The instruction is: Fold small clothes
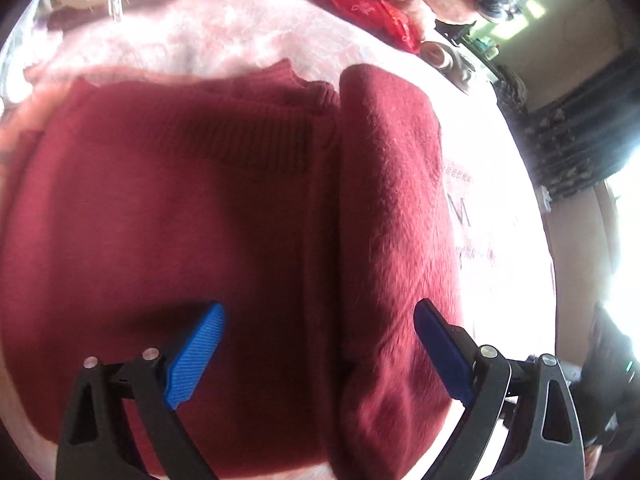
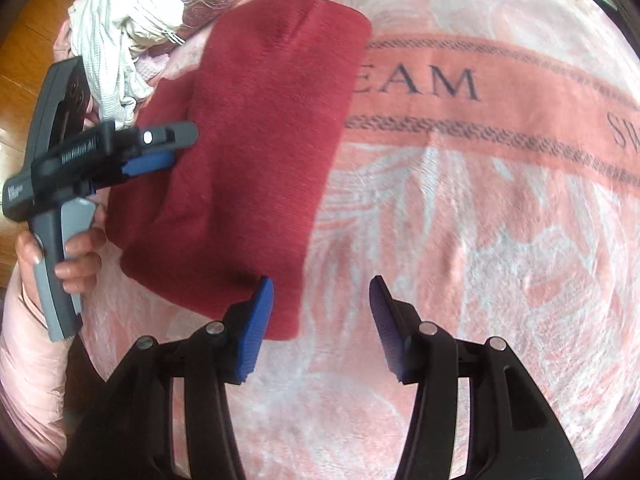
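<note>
Quick status from my end. The dark red sweater (image 2: 256,152) is lying on the pink blanket (image 2: 460,208), partly folded: one side is already flipped over into a long panel, and its long axis runs from the near edge to the far edge of the bed.

My right gripper (image 2: 320,328) has its jaws spread with nothing between them. It hangs over bare blanket, just off the sweater's near right corner, so the sweater sits to its left and farther away. Its left pad is right at the hem.

My left gripper (image 1: 316,356) is directly above the sweater, jaws wide apart and empty, with the folded panel's edge running up between the fingers. In the right view it comes in from the sweater's left side.

So the left hand is clearly the nearer one. I'd guess the next fold takes the unfolded left side across, or the near hem up toward the collar (image 1: 256,136). There's a pile of other clothes (image 2: 120,32) at the far left.
</note>
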